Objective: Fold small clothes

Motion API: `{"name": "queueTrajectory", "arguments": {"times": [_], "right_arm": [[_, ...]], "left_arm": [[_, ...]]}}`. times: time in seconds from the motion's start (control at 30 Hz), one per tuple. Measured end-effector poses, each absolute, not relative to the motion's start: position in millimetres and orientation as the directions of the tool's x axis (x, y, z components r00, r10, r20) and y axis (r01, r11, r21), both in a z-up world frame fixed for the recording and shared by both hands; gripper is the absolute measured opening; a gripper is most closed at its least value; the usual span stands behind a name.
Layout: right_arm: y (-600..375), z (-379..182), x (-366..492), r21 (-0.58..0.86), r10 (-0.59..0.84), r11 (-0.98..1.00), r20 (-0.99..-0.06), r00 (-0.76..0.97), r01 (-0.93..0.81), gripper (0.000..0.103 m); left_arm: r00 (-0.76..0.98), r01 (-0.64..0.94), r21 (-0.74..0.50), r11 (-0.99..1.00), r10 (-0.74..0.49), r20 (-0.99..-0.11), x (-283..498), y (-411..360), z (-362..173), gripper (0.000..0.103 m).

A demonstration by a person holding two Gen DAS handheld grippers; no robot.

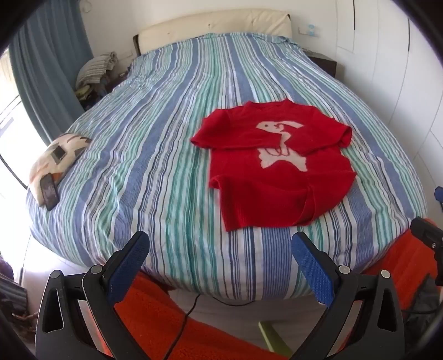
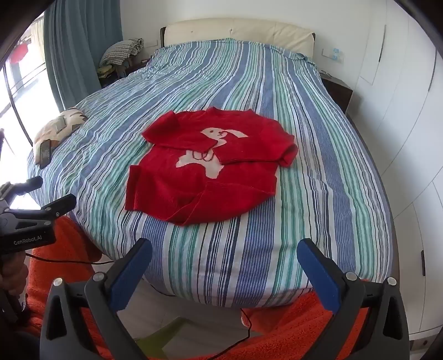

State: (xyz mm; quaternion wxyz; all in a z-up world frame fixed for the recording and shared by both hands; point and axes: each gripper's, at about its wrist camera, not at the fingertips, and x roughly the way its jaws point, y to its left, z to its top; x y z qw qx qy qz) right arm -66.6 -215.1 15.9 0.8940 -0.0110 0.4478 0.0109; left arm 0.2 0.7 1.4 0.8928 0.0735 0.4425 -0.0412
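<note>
Two sets of tongs are in my hands, and both stand spread wide with nothing between their blue pads. My left gripper (image 1: 220, 250) hangs over the near edge of the bed, tilted downward, its fingers apart above the striped duvet (image 1: 155, 155). My right gripper (image 2: 224, 256) does the same a little further to the right; from its camera I can see the left one off at the left edge of the picture, well clear of the bedding.

The red sweater (image 1: 272, 163) lies flat on the duvet toward the foot of the bed, near me but untouched by either gripper. It shows a pale animal figure (image 2: 213, 155) on its front. Both sleeves are folded inward across the chest, so their cuffs meet near the figure, and the lower hem is turned up at one corner. The neck points toward the cream headboard (image 1: 216, 25).

On the left edge of the bed rests a patterned cushion (image 1: 56, 155) with a dark phone (image 1: 49, 191) lying against its near end. A pile of folded laundry (image 2: 121, 49) sits beyond the bed by the blue curtain (image 2: 80, 44). White wardrobe doors (image 2: 401, 116) run along the right side. An orange rug (image 1: 155, 315) covers the floor under my grippers, with a black cable (image 1: 182, 318) trailing across it.
</note>
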Motion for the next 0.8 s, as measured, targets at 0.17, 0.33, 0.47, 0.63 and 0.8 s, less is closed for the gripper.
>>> {"name": "queueTrajectory", "arguments": {"times": [0.17,0.33,0.47,0.63,0.8], "right_arm": [[-216,15,-68,-0.018,0.002,0.999,-0.800,0.600,-0.027,0.103],[-207,16,-68,-0.017,-0.004,1.000,-0.800,0.600,-0.015,0.103],[-209,18,-65,-0.002,-0.005,1.000,-0.800,0.600,0.006,0.103],[-220,15,-72,0.029,-0.002,0.999,-0.797,0.604,0.042,0.103],[-223,9,-71,0.048,0.009,0.998,-0.807,0.590,0.051,0.103]], "left_arm": [[0.617,0.146,0.107,0.983,-0.006,-0.787,-6,1,0,0.102],[0.606,0.143,0.110,0.984,0.001,-0.796,-3,-3,-1,0.102],[0.616,0.109,0.096,0.989,0.009,-0.788,-5,10,-2,0.102],[0.593,0.077,0.077,0.994,0.017,-0.805,-2,20,-9,0.102],[0.594,0.073,0.062,0.995,0.006,-0.805,-2,22,-8,0.102]]}}
